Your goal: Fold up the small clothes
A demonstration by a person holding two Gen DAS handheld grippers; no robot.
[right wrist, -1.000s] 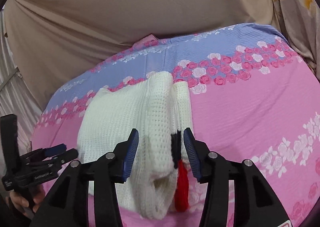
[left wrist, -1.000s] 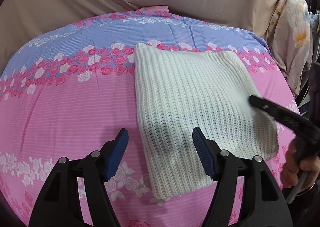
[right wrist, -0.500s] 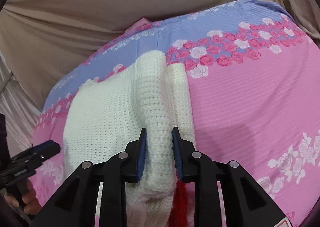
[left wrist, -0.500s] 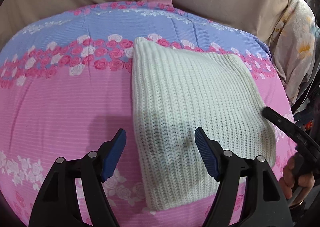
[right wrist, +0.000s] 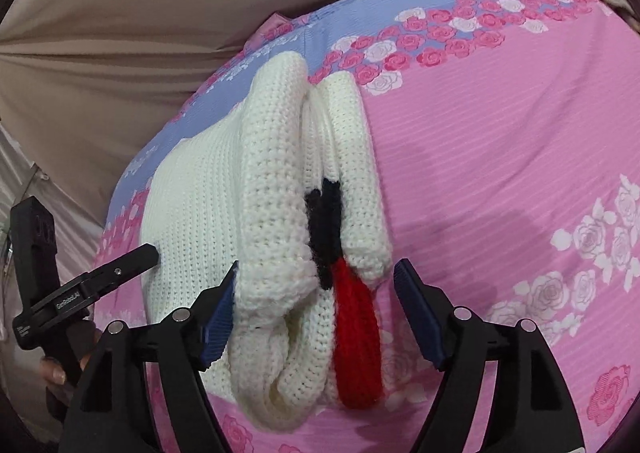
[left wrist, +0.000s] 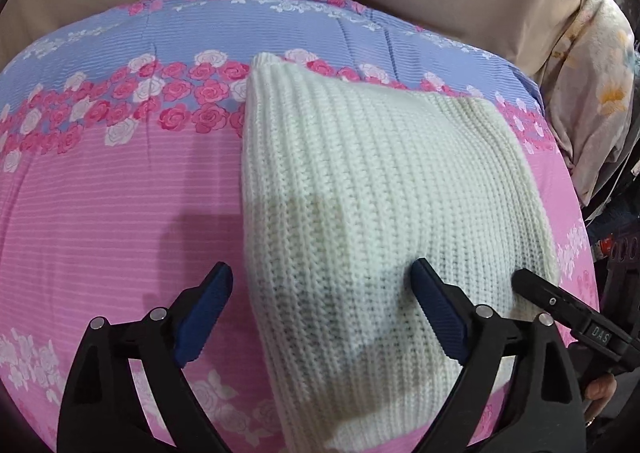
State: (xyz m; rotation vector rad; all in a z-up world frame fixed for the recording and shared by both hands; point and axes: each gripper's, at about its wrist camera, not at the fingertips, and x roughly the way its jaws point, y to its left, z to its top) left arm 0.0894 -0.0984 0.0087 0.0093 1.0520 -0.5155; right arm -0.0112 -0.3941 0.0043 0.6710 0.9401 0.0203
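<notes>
One cream ribbed knit sweater (left wrist: 384, 189) is lying folded into a thick bundle on the pink-and-blue rose bedspread (left wrist: 112, 189), its layered edges curling open toward the right gripper (right wrist: 316, 309), showing one black patch (right wrist: 326, 221) and one red strip (right wrist: 356, 337) tucked inside. The bundle's near end is running out of sight behind the tools. The right gripper's jaws have just been opening, straddling the fold loosely. The left gripper (left wrist: 320, 313) is gaping wide over the knit's left edge, jaws just widening too.

Even bright light, soft shadows, sharp centre, fisheye-bent dark corners.
</notes>
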